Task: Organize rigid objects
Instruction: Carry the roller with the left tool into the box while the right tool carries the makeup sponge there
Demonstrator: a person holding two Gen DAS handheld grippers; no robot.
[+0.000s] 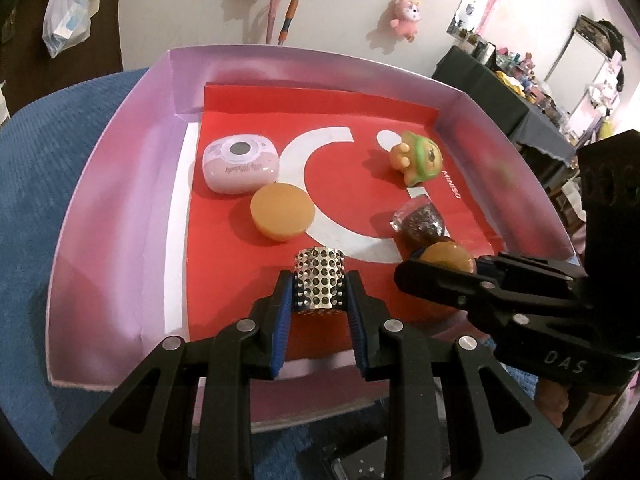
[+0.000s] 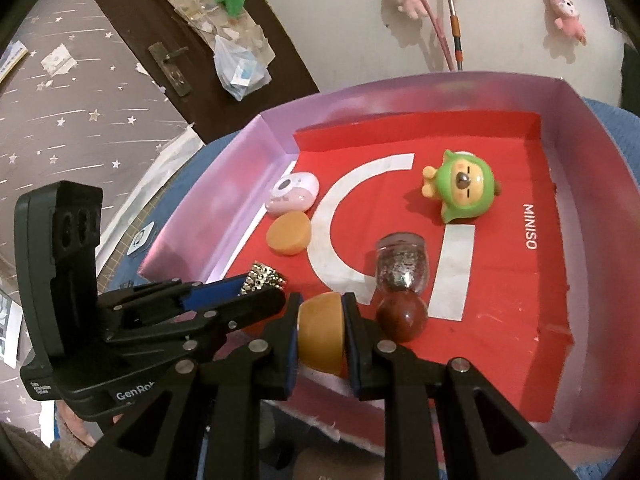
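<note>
My left gripper (image 1: 320, 292) is shut on a perforated metal cylinder (image 1: 319, 280) just above the near part of the box's red floor. My right gripper (image 2: 320, 334) is shut on an orange round block (image 2: 320, 334) at the near edge of the box; it also shows in the left wrist view (image 1: 446, 258). In the pink-walled box (image 1: 120, 184) lie a second orange disc (image 1: 283, 210), a pink case (image 1: 240, 163), a green toy figure (image 1: 420, 158), a glitter jar (image 2: 402, 266) and a dark red ball (image 2: 402, 316). The left gripper (image 2: 260, 292) is beside my right one.
The box sits on a blue cloth (image 1: 44, 184). Behind it is a white wall with pink plush toys (image 1: 406, 16) and a mop handle (image 1: 294, 4). A brown door (image 2: 168, 52) with a plastic bag (image 2: 240, 68) is at left, a cluttered dark table (image 1: 516, 92) at right.
</note>
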